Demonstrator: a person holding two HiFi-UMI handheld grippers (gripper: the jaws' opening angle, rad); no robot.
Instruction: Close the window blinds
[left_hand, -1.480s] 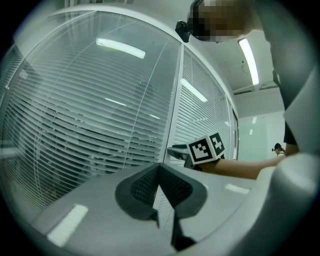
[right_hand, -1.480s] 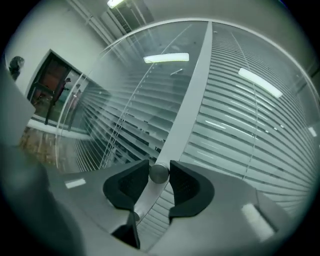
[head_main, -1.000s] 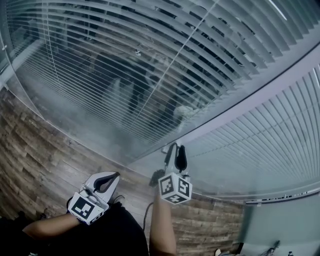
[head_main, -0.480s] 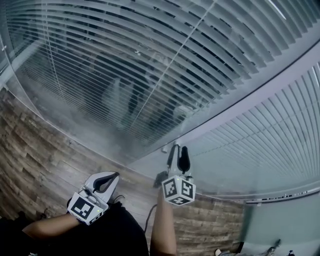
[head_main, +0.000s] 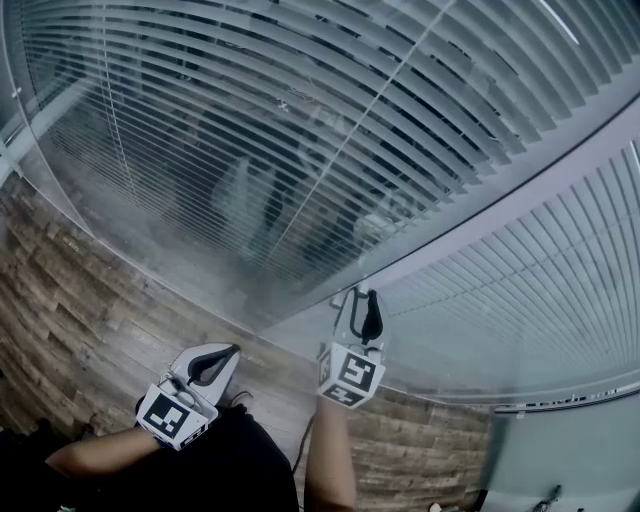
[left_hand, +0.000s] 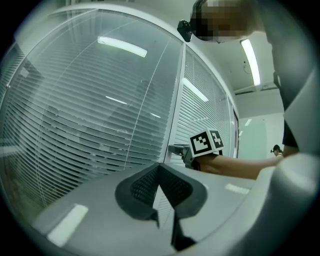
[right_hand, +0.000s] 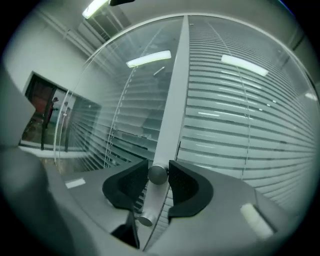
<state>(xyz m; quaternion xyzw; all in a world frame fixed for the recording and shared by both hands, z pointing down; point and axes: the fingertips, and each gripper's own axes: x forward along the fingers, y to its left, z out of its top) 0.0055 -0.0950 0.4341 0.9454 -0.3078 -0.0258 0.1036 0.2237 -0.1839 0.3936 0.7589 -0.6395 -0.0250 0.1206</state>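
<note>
Slatted blinds (head_main: 250, 130) sit behind the glass of the left pane, and a second set (head_main: 540, 270) fills the right pane. A grey frame post (head_main: 500, 205) runs between them. My right gripper (head_main: 362, 305) is held against this post. In the right gripper view its pads press both sides of a small round metal knob (right_hand: 158, 174) on the post, so this gripper (right_hand: 158, 176) is shut on it. Its jaws have just been closing with the knob between them. My left gripper (head_main: 205, 365) hangs back over the floor, shut and empty, tips meeting (left_hand: 160, 167).
A second small knob (right_hand: 145, 220) sits lower on the post. Wood-pattern floor (head_main: 90, 300) runs along the foot of the glass wall. A pull cord (head_main: 110, 120) hangs inside the left pane. The person's arm (left_hand: 240, 165) reaches across toward the post.
The right gripper has rolled about its own line while staying on the knob. The left pane's slats have tilted further, and the room behind shows less. The left gripper has not moved.
</note>
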